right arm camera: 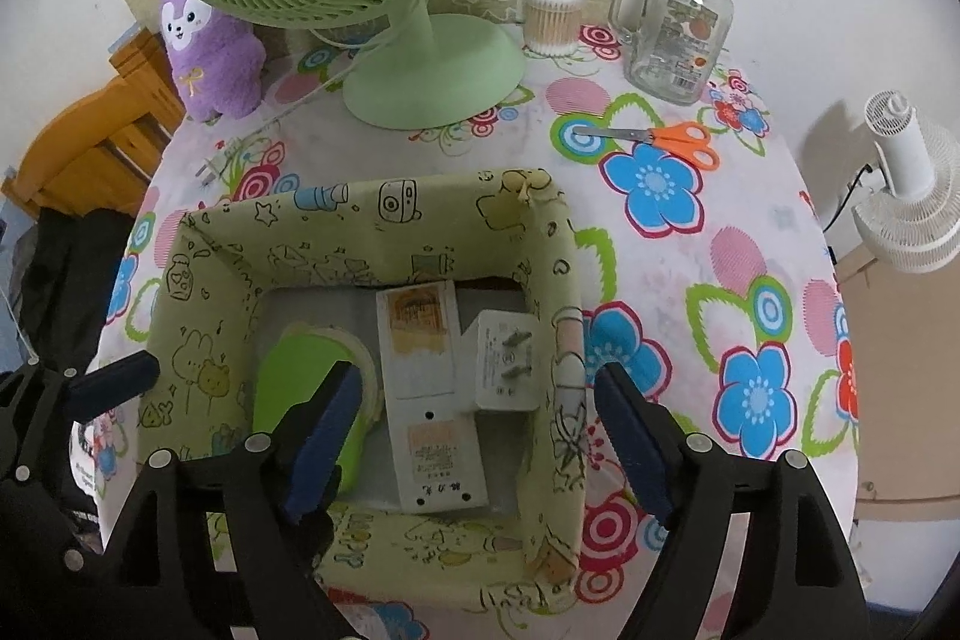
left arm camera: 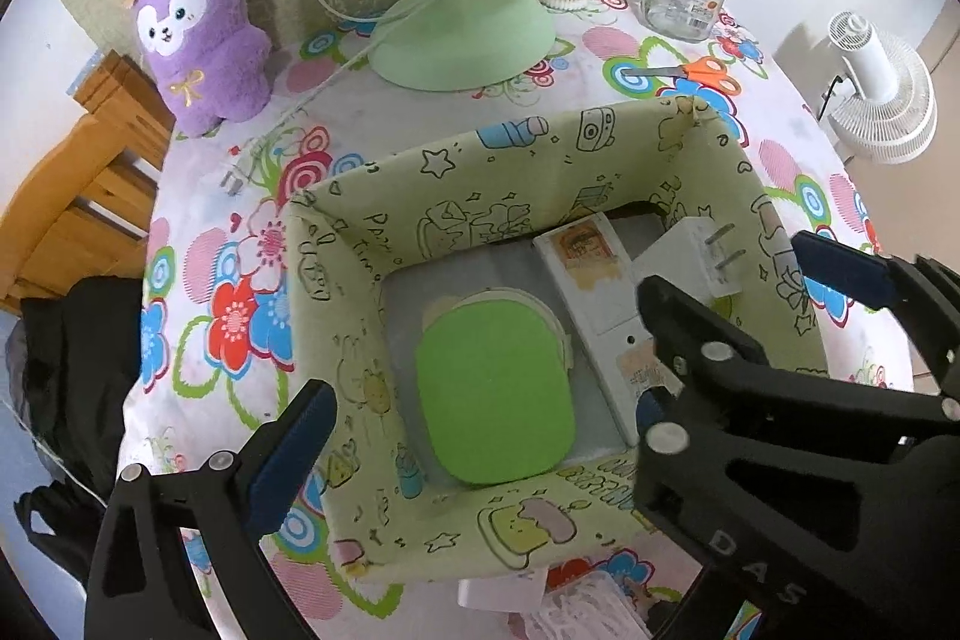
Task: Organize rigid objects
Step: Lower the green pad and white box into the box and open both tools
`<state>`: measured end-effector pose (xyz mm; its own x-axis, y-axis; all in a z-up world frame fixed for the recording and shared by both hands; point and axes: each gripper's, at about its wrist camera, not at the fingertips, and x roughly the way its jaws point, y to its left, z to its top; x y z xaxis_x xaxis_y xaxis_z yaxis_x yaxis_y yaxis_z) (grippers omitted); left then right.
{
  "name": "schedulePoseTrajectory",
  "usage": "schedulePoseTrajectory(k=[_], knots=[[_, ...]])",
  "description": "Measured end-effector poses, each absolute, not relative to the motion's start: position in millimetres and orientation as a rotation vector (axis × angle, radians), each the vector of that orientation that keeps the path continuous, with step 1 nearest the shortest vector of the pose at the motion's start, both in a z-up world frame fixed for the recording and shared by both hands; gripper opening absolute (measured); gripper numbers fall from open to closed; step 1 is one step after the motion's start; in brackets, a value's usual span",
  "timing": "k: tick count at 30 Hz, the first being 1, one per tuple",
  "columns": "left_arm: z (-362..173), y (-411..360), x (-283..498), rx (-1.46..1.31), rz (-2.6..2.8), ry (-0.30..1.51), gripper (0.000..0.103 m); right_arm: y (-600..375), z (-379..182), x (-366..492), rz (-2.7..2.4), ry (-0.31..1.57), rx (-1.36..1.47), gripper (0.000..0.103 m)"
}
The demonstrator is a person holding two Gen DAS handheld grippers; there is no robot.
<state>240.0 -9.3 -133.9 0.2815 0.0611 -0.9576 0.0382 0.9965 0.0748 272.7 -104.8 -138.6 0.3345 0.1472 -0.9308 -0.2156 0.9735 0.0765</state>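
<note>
Both tongs apart, nothing clamped, both aimed steeply down over the fabric bin [right arm camera: 372,214]. No earlier frame.

Bin contents, all flat on the floor of it: green-topped pad [left arm camera: 495,394] on the left, long white box [right arm camera: 429,400] in the middle, white plug adapter [right arm camera: 507,361] on the right with prongs up, touching the box's side and close to the right wall.

Right tongs [right arm camera: 477,439]: the right finger hangs outside the bin's right wall, the left finger over the pad; the wall sits between them. Left tongs [left arm camera: 474,436]: the left finger is outside the bin's left wall, over the floral surface [right arm camera: 720,280].

Room: the surface is open right of the bin up to its right edge. Behind the bin: green fan [right arm camera: 420,88], purple plush [right arm camera: 210,58], cotton-swab tub [right arm camera: 552,16], glass jar [right arm camera: 678,34] carrying a green cup, orange scissors [right arm camera: 666,139]. The fan base is near the bin's back wall.

View differences: the left wrist view shows the right tongs reaching in over the box and adapter, plus white plastic bits near the bin's near wall. The right wrist view shows the full adapter face and the left tongs only at the frame's left edge.
</note>
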Motion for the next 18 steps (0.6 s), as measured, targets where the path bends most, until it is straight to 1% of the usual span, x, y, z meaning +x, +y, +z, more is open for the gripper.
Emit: schedulePoseTrajectory(k=[2, 4, 18], knots=[[-132, -8, 238, 0.093, 0.023, 1.280, 0.101, -108, -135, 269, 0.230, 1.199, -0.063, 0.087], [-128, -7, 234, 0.090, 0.024, 1.273, 0.101, -111, -132, 264, 0.223, 1.195, -0.055, 0.087], [-106, -3, 193, 0.083, 0.012, 1.223, 0.101, -124, -107, 222, 0.191, 1.153, -0.037, 0.089]])
